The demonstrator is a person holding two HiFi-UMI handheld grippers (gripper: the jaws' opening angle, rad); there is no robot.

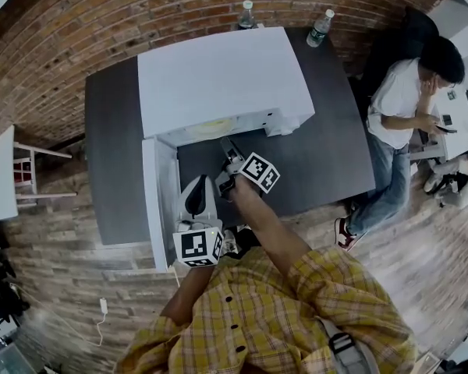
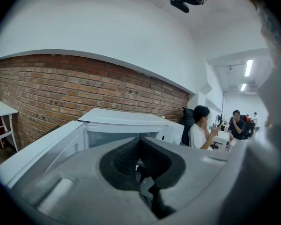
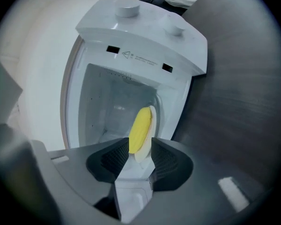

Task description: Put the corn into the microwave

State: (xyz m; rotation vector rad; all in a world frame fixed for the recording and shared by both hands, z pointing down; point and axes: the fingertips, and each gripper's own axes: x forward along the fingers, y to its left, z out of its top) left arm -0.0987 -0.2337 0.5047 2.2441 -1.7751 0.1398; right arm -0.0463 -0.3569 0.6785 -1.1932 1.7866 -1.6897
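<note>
While the right gripper (image 3: 140, 146) reaches into the microwave (image 3: 145, 36), we see its jaws standing apart. The corn (image 3: 141, 125) lies between their tips and, as far as we can judge, no pad presses on it. We read the step as the release: the cob lies inside the cavity, near its front opening, against a pale dish (image 3: 152, 118).

To finish well, we would keep the jaws wide and draw the gripper straight back along its own line, so that neither pad drags the cob out or rolls it off the dish. We would also clear the frame of the opening before turning the wrist.

The left gripper (image 2: 141, 161), jaws close together and empty, waits by the open door (image 1: 157, 201), which juts toward the table's (image 1: 327, 154) near edge. We judge it well placed to swing the door to afterwards. The microwave stands against the table's far edge.

The corn shows as a short, bright yellow cob, smooth in outline, its kernels too blurred to make out. It looks light and apt to roll.
</note>
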